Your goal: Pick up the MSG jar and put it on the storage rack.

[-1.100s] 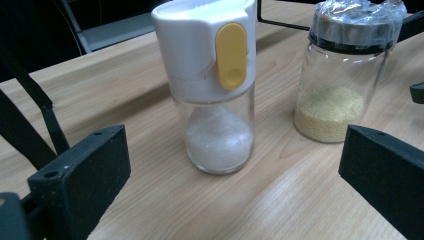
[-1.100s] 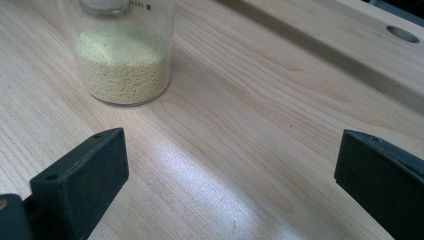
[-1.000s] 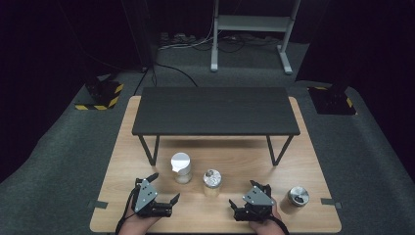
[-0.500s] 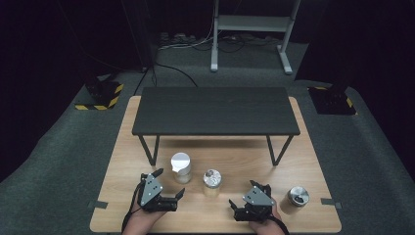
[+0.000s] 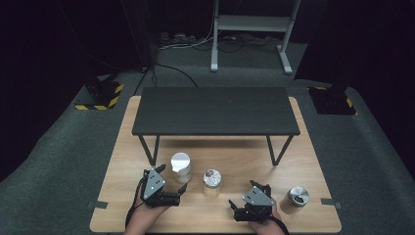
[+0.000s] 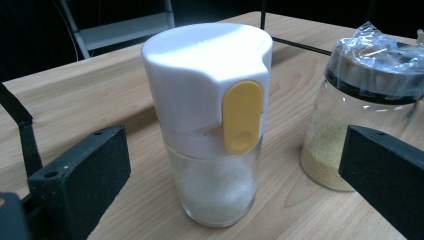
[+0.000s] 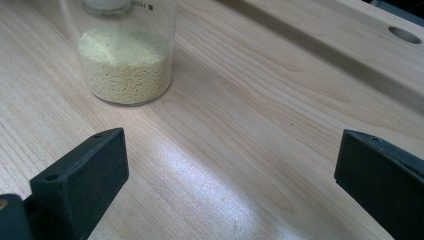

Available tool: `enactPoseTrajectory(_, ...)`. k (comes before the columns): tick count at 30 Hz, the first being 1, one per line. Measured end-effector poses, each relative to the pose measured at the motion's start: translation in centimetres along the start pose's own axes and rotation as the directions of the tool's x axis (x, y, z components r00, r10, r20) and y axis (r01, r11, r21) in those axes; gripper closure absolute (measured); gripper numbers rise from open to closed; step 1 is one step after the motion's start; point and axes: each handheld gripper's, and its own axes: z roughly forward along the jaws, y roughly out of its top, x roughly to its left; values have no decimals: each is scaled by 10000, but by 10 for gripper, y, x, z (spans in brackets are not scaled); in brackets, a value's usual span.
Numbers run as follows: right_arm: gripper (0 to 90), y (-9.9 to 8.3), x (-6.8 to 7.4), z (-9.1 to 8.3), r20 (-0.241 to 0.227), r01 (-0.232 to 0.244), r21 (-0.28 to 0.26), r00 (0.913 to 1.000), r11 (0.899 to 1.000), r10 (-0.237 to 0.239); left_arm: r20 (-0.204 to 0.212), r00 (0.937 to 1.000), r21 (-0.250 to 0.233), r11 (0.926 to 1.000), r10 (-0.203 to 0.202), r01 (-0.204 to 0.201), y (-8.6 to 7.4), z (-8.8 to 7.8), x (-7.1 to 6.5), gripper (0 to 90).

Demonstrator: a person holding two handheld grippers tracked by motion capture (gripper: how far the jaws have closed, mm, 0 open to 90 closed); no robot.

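Note:
A glass shaker [image 6: 215, 125] with a white cap and a yellow button holds white grains. It stands upright between the wide-apart jaws of my left gripper [image 6: 235, 167], which is open and not touching it. In the high view the shaker [image 5: 180, 165] is just beyond my left gripper [image 5: 180, 194]. Beside it stands a jar of yellow grains [image 6: 360, 105] with a wrapped lid, at the middle of the table [image 5: 212, 180]. My right gripper [image 5: 235, 209] is open near the front edge. In the right gripper view, the yellow-grain jar [image 7: 125, 60] is ahead and to the left of my right gripper [image 7: 230, 170].
A low black bench [image 5: 215, 110] spans the back of the wooden table [image 5: 244, 156]. A metal-lidded jar [image 5: 296, 197] stands at the front right, beside my right hand. Bare wood lies between the two grippers.
My left gripper has moved slightly forward and right, closer to the white-capped shaker. The right gripper and the jars have stayed put.

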Motion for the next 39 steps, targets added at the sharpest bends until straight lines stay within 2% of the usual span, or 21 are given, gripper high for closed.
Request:
enactPoseTrajectory(23, 3, 0, 0, 0, -30, 22, -38, 10000, 10000, -22, -84, 9977, -133, 9977, -666, 664, -4, 21, 7, 13)
enactPoseTrajectory(33, 3, 0, 0, 0, -54, 7, -36, 10000, 10000, -8, -8, 9967, -172, 9965, -812, 812, -5, 30, 8, 89)
enactPoseTrajectory(39, 3, 0, 0, 0, -56, 26, -40, 10000, 10000, -26, 24, 9947, -348, 9940, -1032, 1032, -6, 33, 8, 171)
